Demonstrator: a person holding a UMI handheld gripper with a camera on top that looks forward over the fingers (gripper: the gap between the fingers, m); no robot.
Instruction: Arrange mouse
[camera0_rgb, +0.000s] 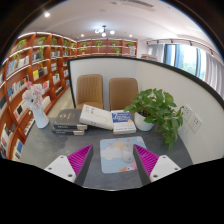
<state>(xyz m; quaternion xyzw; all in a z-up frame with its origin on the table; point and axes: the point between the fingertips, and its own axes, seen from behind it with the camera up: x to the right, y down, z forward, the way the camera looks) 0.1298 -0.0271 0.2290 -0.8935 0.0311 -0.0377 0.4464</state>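
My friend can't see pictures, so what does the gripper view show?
The gripper hangs open above a grey table, its fingers either side of a light mouse pad. Beyond lie books, a potted plant, two chairs and bookshelves.

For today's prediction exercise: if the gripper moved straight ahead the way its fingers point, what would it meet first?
Probably the light blue mouse pad lying between the open fingers of the gripper; beyond it sits the stack of books, though depth is hard to judge.

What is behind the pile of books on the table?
Behind the books, two tan chairs stand against a white wall. The books and table edge cover their seats and legs.
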